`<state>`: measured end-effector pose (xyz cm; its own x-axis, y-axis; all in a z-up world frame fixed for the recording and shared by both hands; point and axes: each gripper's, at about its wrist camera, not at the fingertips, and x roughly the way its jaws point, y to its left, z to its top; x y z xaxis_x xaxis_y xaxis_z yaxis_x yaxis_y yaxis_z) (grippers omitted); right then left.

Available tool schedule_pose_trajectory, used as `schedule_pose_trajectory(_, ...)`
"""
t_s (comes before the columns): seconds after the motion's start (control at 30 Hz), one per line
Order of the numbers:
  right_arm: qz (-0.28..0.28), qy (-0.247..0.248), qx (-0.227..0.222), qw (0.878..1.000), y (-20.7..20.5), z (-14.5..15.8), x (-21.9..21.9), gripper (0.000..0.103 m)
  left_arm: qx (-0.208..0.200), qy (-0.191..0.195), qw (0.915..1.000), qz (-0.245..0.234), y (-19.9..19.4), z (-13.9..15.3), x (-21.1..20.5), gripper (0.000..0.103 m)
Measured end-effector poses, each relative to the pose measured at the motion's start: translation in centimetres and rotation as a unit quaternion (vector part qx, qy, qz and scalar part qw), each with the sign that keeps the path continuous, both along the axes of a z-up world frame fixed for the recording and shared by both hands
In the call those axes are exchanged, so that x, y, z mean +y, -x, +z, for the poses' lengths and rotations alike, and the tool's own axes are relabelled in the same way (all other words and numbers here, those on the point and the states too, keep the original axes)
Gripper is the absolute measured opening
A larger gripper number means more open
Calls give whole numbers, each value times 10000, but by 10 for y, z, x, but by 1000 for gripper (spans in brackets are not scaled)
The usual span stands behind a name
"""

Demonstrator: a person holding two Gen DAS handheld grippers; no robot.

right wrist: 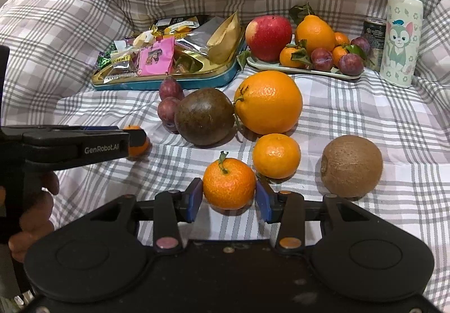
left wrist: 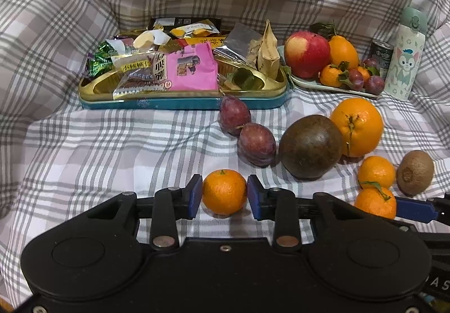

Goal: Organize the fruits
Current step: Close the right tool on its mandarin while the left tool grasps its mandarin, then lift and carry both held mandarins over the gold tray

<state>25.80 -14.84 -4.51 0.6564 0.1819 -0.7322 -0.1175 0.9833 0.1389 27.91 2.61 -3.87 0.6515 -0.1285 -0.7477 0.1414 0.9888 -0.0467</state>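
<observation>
Two grippers are each closing on a mandarin at lower centre: the right gripper point(right wrist: 229, 197) is clenching a stemmed mandarin point(right wrist: 229, 183), the left gripper point(left wrist: 224, 194) is bracketing another mandarin point(left wrist: 224, 191), contact unclear. Lifting straight and gently should be avoiding bruising. Checked cloth point(left wrist: 112, 149) is covering the surface; the fruit plate point(right wrist: 295, 68) is waiting upper right.

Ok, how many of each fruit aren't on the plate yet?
Small mandarins: 3
Plums: 2
Big orange: 1
Brown round fruit: 1
Kiwi: 1
Total: 8
</observation>
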Motion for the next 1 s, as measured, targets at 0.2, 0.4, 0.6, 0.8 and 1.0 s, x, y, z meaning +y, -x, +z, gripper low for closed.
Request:
schedule_pose_trajectory(0.2, -61, -66, -80, 9999, 18, 11, -9, 44, -10, -1, 10000, -46, 23, 12, -1, 43)
schedule_pose_trajectory(0.4, -158, -101, -177, 9997, 46, 23, -20, 44, -83, 17, 9999, -118, 56, 29, -3, 43)
schedule_pose_trajectory(0.6, -265, -120, -333, 9990, 86, 36, -31, 44, -204, 11, 9994, -261, 99, 46, -6, 43)
schedule_pose_trajectory(0.8, -376, -169, -415, 9983, 132, 44, -41, 44, -218, 11, 9991, -370, 142, 55, -8, 43)
schedule_pose_trajectory(1.0, -470, -236, -412, 9978, 178, 43, -48, 44, -173, -20, 9987, -471, 180, 54, -13, 43)
